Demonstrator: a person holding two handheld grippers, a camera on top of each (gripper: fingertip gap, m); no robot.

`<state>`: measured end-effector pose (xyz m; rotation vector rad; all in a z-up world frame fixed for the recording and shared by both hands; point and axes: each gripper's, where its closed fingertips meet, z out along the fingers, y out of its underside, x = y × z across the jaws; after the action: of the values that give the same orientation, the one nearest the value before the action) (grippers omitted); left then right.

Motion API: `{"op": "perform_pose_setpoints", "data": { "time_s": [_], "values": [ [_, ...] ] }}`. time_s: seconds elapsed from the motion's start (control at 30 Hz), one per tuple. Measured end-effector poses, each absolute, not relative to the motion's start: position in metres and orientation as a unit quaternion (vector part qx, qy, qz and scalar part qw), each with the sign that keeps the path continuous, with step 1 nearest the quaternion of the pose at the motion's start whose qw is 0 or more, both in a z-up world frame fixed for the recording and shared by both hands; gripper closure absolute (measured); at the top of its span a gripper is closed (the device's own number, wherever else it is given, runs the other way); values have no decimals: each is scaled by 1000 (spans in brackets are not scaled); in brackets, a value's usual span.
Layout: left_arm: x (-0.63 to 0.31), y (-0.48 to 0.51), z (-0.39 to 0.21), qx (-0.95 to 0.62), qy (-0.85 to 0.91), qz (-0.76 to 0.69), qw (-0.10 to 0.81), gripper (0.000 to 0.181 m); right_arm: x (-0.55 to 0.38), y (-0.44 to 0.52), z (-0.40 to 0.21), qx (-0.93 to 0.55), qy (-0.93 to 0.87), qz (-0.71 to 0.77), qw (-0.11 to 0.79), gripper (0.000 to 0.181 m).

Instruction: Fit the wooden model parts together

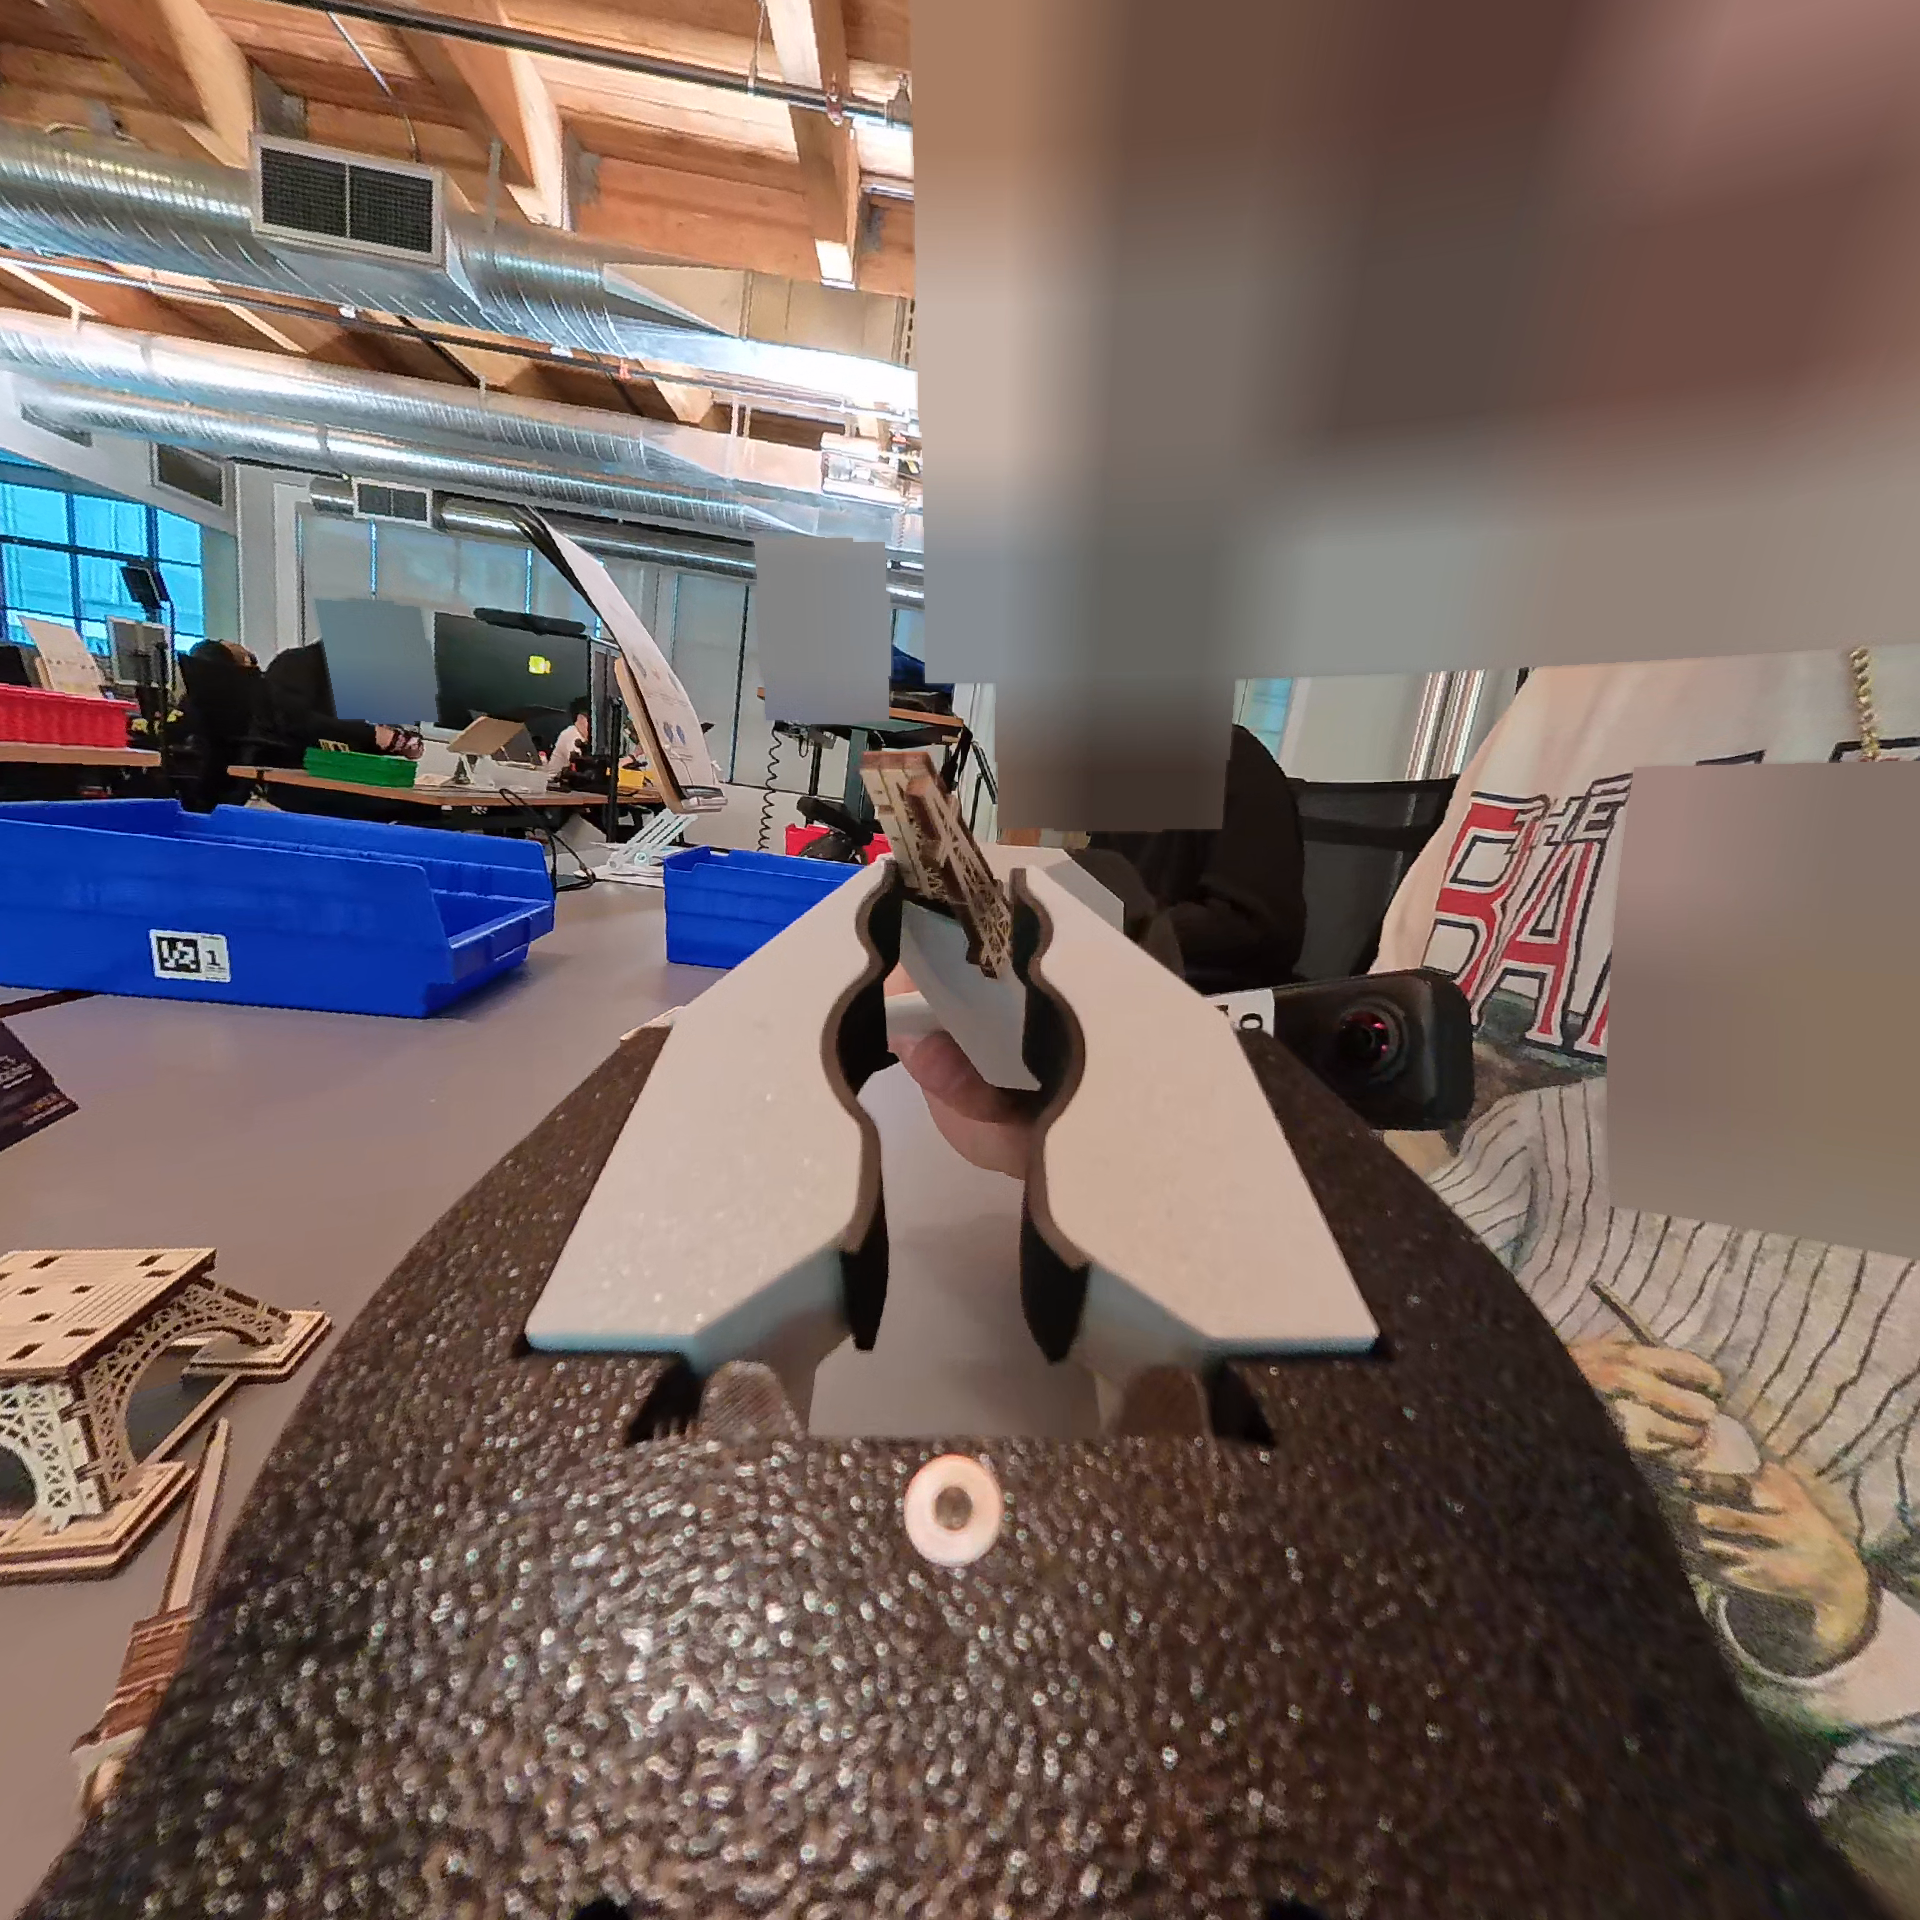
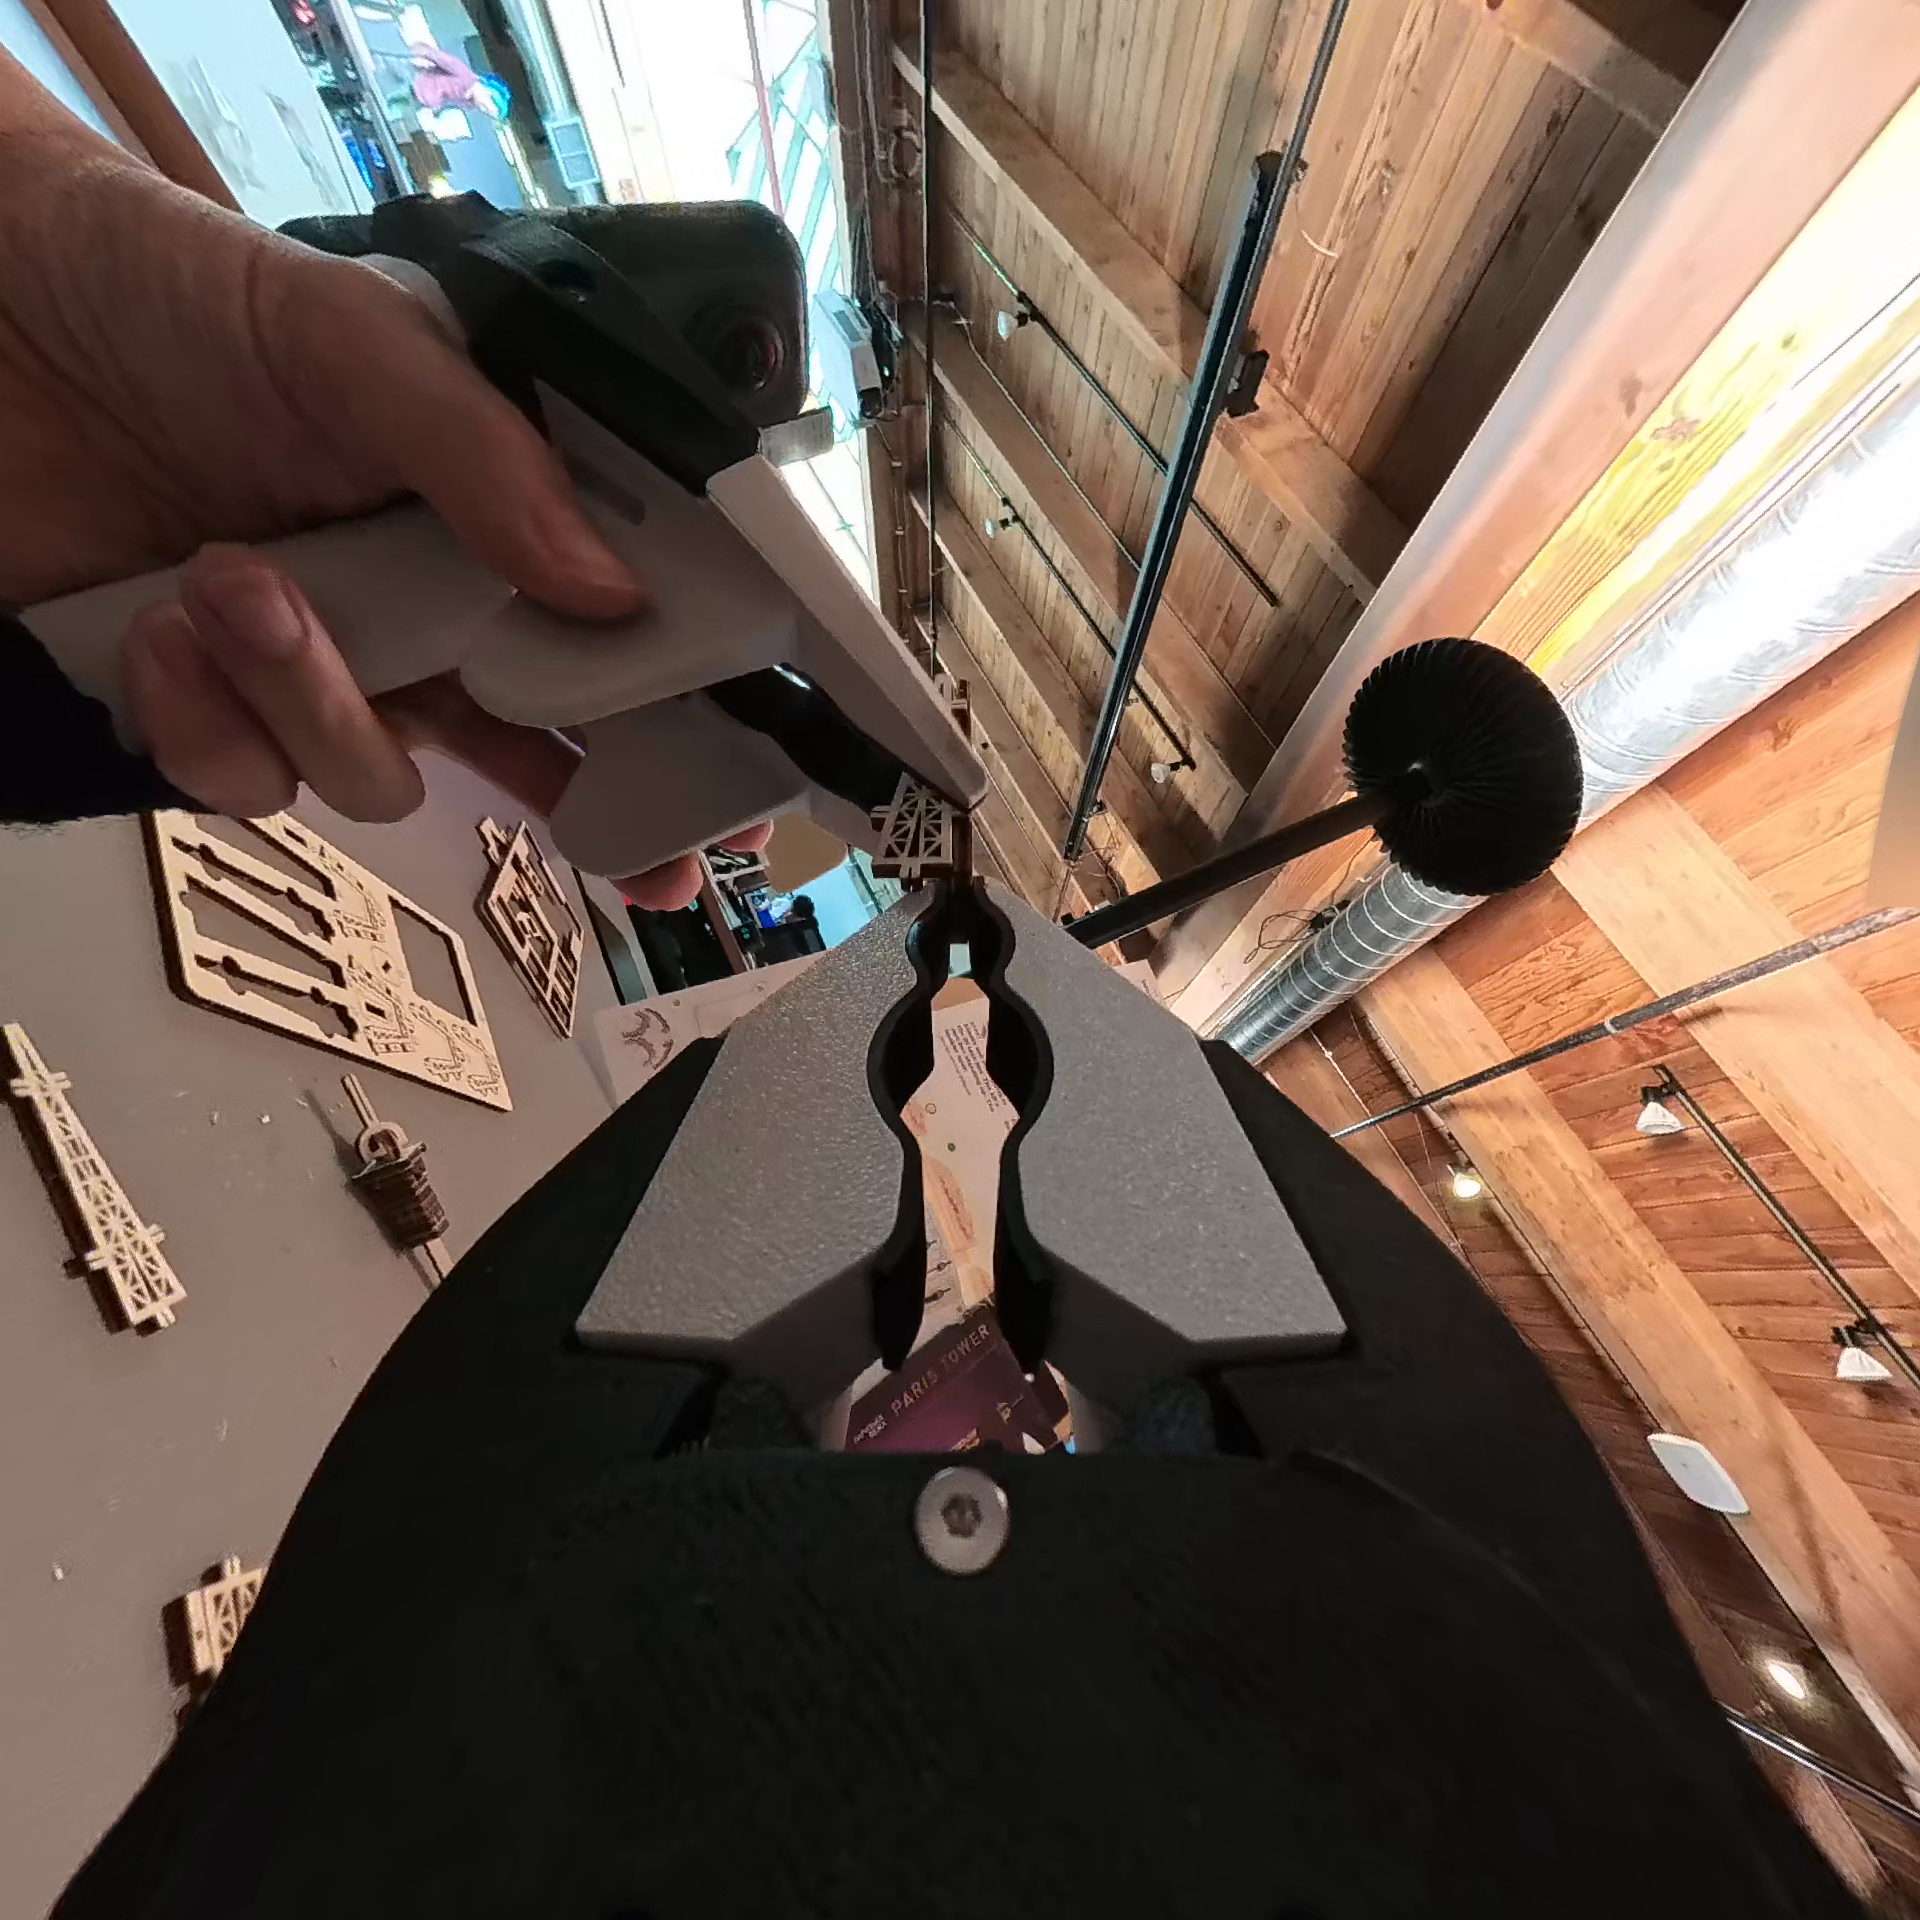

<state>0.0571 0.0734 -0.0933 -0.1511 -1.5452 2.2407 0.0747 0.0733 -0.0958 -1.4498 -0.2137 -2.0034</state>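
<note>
My left gripper (image 1: 951, 891) is shut on a small wooden lattice tower section (image 1: 935, 847), held up in the air above the grey table. In the right wrist view the same section (image 2: 916, 831) sits at the tip of the left gripper (image 2: 940, 816), which a hand (image 2: 208, 436) holds. My right gripper (image 2: 951, 902) is nearly closed, its tips pinching the section's lower end. One of its grey fingers (image 1: 966, 997) shows through the gap in the left wrist view. The wooden tower base (image 1: 94, 1382) stands on the table at the lower left.
Two blue bins (image 1: 260, 914) (image 1: 748, 904) stand at the back of the table (image 1: 364, 1122). On the table lie a punched-out wooden sheet (image 2: 312, 977), a second fretwork piece (image 2: 535, 925), a lattice strip (image 2: 94, 1195) and a small ribbed part (image 2: 400, 1184). A person's striped shirt (image 1: 1662, 1351) is at the right. My left and right fingertips are right by each other. Left tips and right tips are each some 20 cm from the wooden tower base (image 1: 94, 1382).
</note>
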Motion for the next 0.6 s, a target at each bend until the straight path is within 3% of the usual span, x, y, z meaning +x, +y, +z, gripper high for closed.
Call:
{"op": "perform_pose_setpoints", "data": {
  "time_s": [0.6],
  "values": [
    [61,75,-101,-57,-579,790,194,164,77,76,-104,-575,-74,-739,345,181]
  ]
}}
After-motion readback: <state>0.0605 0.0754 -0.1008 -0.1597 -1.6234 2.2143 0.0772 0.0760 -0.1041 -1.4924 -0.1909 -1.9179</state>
